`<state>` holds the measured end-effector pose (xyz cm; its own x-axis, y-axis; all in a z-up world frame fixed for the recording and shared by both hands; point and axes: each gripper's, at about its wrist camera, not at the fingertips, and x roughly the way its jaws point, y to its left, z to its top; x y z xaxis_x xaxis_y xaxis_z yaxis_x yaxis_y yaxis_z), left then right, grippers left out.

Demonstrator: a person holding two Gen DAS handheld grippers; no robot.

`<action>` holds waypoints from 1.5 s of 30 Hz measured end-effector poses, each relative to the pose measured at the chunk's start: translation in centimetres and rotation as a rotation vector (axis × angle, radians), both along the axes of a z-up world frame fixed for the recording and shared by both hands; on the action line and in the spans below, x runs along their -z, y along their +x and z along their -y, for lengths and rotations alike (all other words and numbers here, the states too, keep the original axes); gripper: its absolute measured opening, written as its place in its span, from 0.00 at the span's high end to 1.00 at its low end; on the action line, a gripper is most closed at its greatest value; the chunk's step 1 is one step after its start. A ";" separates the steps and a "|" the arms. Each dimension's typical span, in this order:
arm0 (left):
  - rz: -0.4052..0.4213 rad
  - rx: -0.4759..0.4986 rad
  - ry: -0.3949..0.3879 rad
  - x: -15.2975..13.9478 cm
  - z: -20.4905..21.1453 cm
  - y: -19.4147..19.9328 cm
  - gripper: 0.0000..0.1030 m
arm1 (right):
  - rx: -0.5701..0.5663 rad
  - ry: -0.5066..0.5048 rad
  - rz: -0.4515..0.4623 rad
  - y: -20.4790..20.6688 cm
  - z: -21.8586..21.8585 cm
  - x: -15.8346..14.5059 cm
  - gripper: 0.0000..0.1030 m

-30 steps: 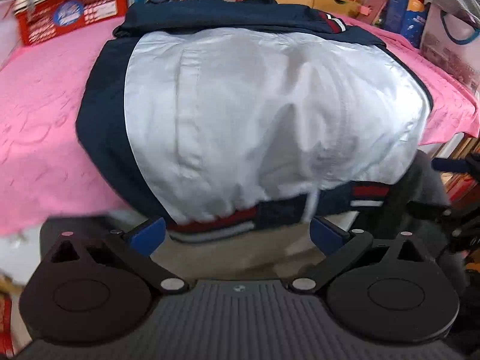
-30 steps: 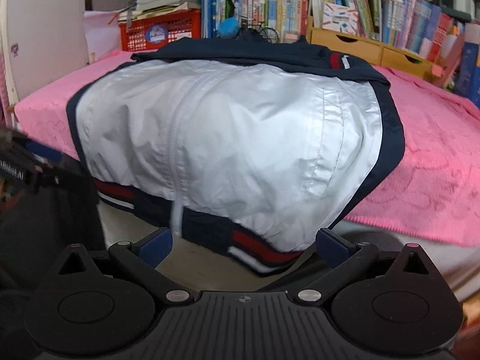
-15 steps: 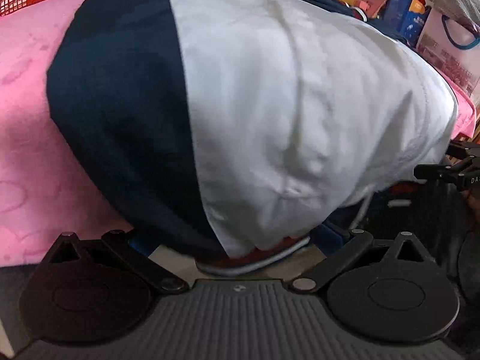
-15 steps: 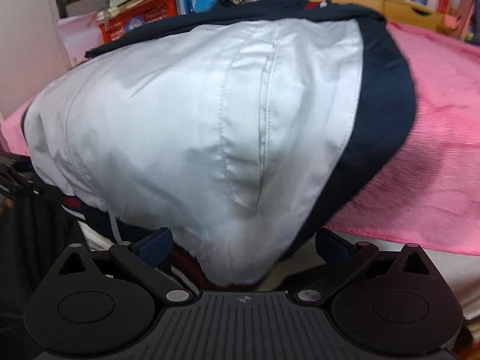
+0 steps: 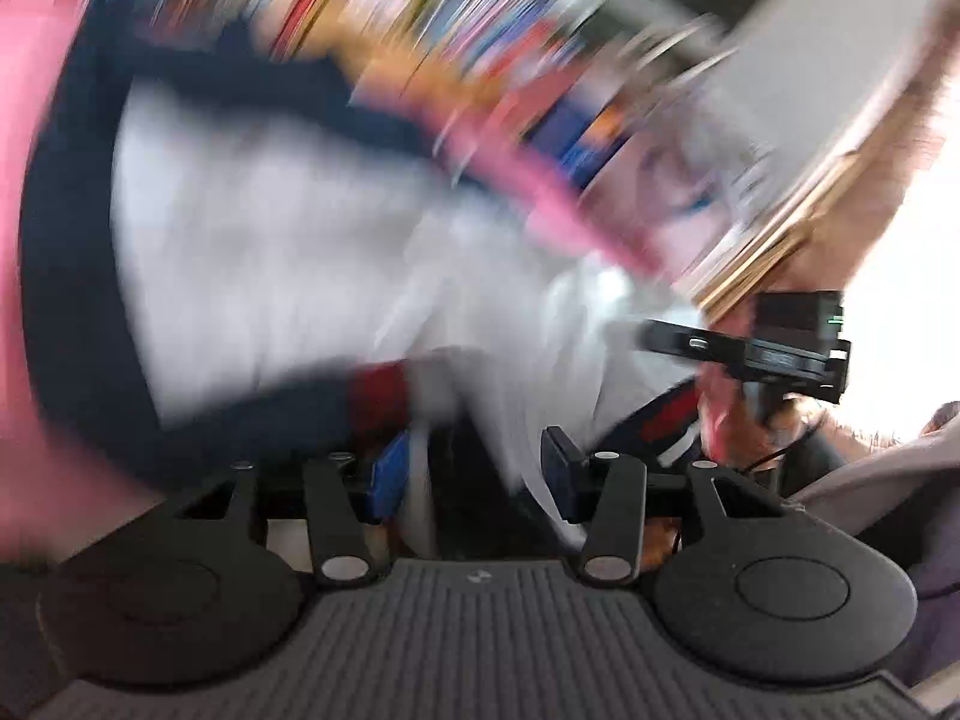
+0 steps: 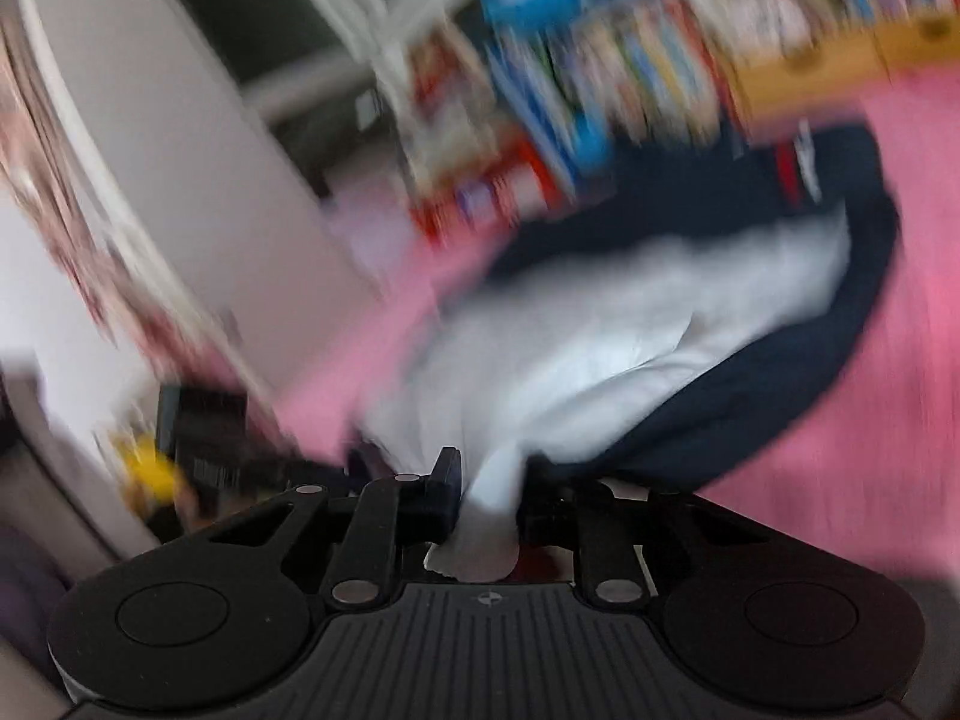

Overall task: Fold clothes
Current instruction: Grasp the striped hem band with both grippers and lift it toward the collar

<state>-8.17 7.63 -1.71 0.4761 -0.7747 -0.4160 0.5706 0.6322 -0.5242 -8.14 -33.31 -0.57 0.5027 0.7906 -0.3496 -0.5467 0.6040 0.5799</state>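
Two grippers, one jacket [image 5: 288,252], navy with white panel, lying on pink bedcover [image 6: 870,396]. Left gripper [image 5: 474,474]: jaws partly closed, hem fabric between them; firm grip unclear through blur. Right gripper [image 6: 489,489]: jaws pinched tight on white cloth. Room: crowded bookshelves [image 6: 630,72] behind bed, pale wall [image 6: 168,168]; heavy motion blur.

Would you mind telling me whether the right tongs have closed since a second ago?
Yes: the right tongs have shut on the jacket hem, lifting it off the pink blanket.
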 end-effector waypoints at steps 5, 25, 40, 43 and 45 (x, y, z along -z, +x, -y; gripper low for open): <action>0.111 -0.276 0.146 -4.4 -0.6 9.0 0.36 | 0.181 0.070 -0.075 11.3 -2.1 -2.7 0.80; -0.338 -0.083 -0.166 7.6 -2.5 -2.7 0.02 | 0.322 0.073 -0.356 20.7 -6.7 2.6 0.80; -0.401 -0.148 -0.612 4.9 -0.4 1.8 0.89 | 0.301 -0.010 -0.227 14.1 -4.3 -1.9 0.80; -0.224 -0.151 -0.621 -0.9 -1.9 4.7 0.87 | 0.300 -0.032 -0.191 12.9 -3.4 -3.3 0.78; -0.163 -0.208 -0.568 -3.3 -2.6 8.0 0.87 | 0.317 -0.032 -0.192 13.1 -3.0 -3.6 0.78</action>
<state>-0.14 10.19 1.64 0.6058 -0.7943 -0.0462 0.3503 0.3184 -0.8809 4.99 -30.27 3.05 0.6436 0.5935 -0.4832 -0.2130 0.7454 0.6317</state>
